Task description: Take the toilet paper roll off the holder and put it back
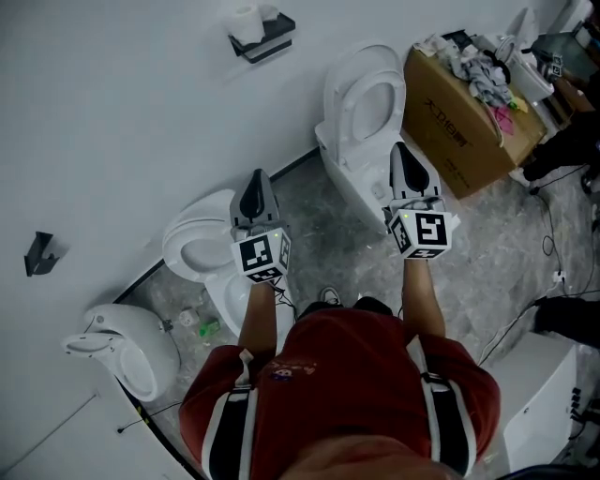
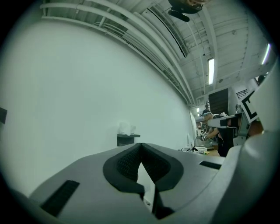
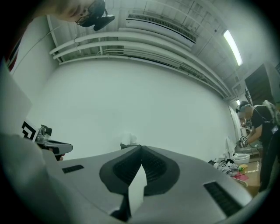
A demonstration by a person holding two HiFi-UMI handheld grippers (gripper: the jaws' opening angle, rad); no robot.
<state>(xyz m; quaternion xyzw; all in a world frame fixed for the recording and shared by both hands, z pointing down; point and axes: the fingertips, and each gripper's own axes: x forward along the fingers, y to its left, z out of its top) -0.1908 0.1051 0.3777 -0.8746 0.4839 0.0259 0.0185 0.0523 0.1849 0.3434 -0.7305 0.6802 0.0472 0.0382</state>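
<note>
A: Where's the roll?

B: The roll (image 1: 247,20) rests on top of the holder (image 1: 267,41), a small black shelf fixed to the wall (image 1: 122,112). It's well ahead of both grippers, and neither touches it.

A: How does it look?

B: White and plump, with a smaller white lump just beside it on the shelf. It's too small to say more. From the left gripper view it shows as a pale shape above the dark ledge.

A: And the grippers?

B: The left gripper (image 1: 255,175) has its jaws pressed together tip to tip, with nothing between them. The right gripper (image 1: 402,148) is the same, closed and empty. Both are held out side by side and point towards the wall.

A: What about the room?

B: The wall is plain white and the floor (image 1: 487,253) is mottled grey. Two white toilets stand at the wall's foot, one (image 1: 364,103) ahead of the right gripper and one (image 1: 199,246) under the left. A cardboard box (image 1: 459,131) heaped with cloths sits to the right, and cables trail over the floor near it.
</note>
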